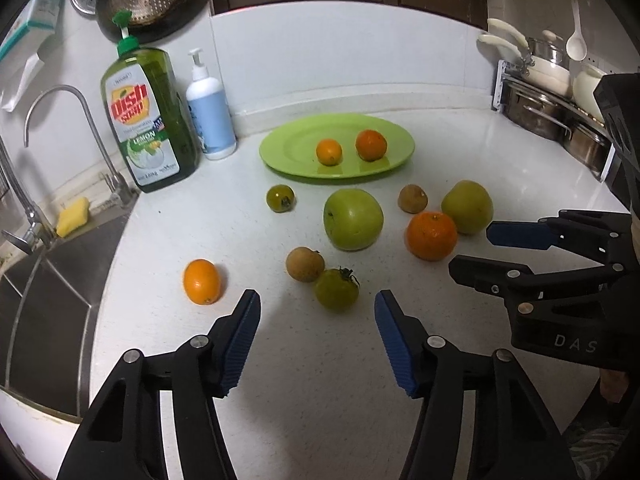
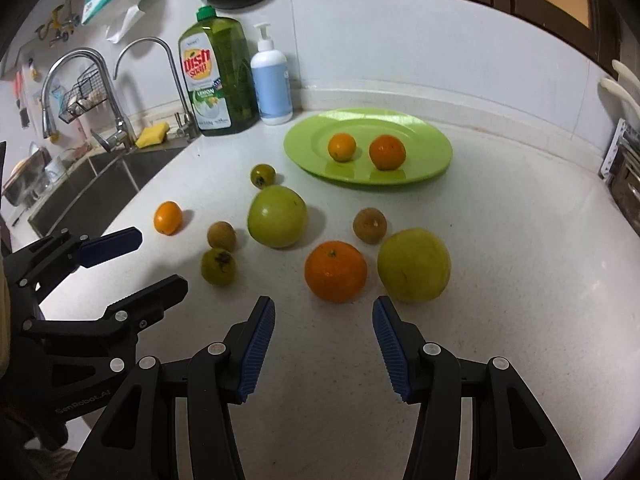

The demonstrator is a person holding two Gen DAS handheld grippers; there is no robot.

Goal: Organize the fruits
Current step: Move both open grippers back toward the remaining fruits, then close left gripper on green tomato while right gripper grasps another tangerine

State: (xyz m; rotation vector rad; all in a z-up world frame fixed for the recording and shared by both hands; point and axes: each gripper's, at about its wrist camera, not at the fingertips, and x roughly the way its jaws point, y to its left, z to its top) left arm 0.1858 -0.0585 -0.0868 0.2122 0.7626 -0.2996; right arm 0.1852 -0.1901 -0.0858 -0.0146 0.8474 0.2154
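Note:
A green plate (image 1: 280,152) at the back of the white counter holds two oranges (image 1: 371,145). Loose in front of it lie a large green apple (image 1: 353,219), a yellow-green apple (image 2: 414,265), an orange (image 2: 335,271), two brown fruits (image 1: 305,264), two green tomatoes (image 1: 336,290) and a small oval orange (image 1: 202,281). My left gripper (image 1: 317,294) is open, its tips just short of the near green tomato. My right gripper (image 2: 324,304) is open too, just short of the orange. Neither holds anything.
A green dish soap bottle (image 1: 150,120) and a white pump bottle (image 1: 211,116) stand left of the plate. A sink (image 1: 48,280) with taps and a yellow sponge (image 1: 73,211) drops off on the left. Steel pots (image 1: 552,112) line the right edge.

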